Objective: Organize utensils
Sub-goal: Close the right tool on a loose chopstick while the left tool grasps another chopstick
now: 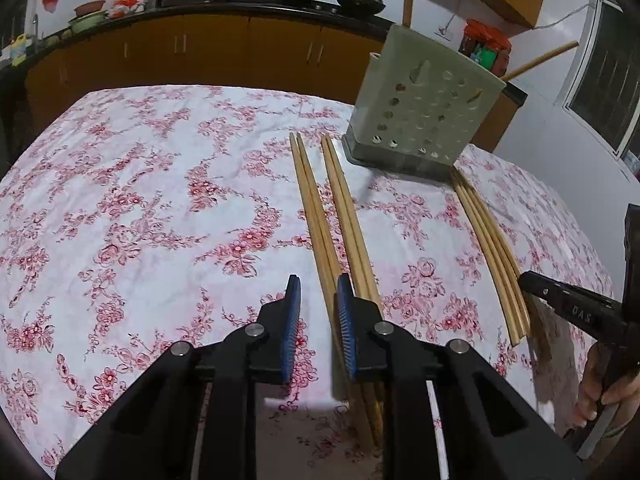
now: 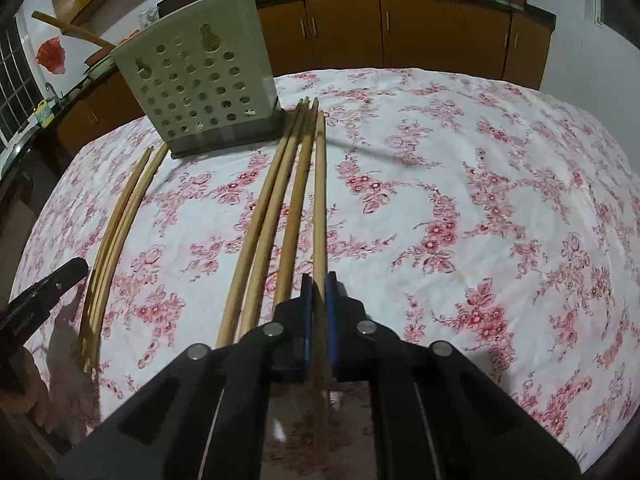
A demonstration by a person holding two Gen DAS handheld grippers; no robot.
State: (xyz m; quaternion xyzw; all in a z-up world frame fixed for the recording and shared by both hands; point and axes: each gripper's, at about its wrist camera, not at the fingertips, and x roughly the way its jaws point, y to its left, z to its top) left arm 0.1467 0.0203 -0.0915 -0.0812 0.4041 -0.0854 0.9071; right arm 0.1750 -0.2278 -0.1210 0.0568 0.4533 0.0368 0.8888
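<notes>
- Chopsticks, wooden, long and thin, lying on the flowered tablecloth [image 1: 132, 200] with their far tips toward the holder.
- Left-wrist view: a left group of four [image 1: 320, 216] in two pairs, just left of the holder's base; a right group [image 1: 490, 248] running forward from the holder's right corner.
- Utensil holder [image 1: 420, 108], pale perforated plastic box on a dark base, upright at the far side of the table; wooden handles already stand out of its top.
- Left gripper [image 1: 318, 300]: jaws narrowed but with a visible gap; one chopstick of the left group runs between the blue pads, against the right-hand pad. No clamped hold shows.
- Right gripper [image 2: 319, 292]: jaws closed to a slit on the rightmost chopstick [image 2: 319, 200] of its group, gripped near the end closest to the camera.
- Handling, judged: light, stiff, smooth sticks, likely to roll on the cloth and to pivot in the pads when held near one end.
- Hold, judged: square across the shaft, one stick at a time, keeping clear of its neighbours.
- Risk, judged: a near-end grip leaves the far tip free to swing on the way to the holder.
</notes>
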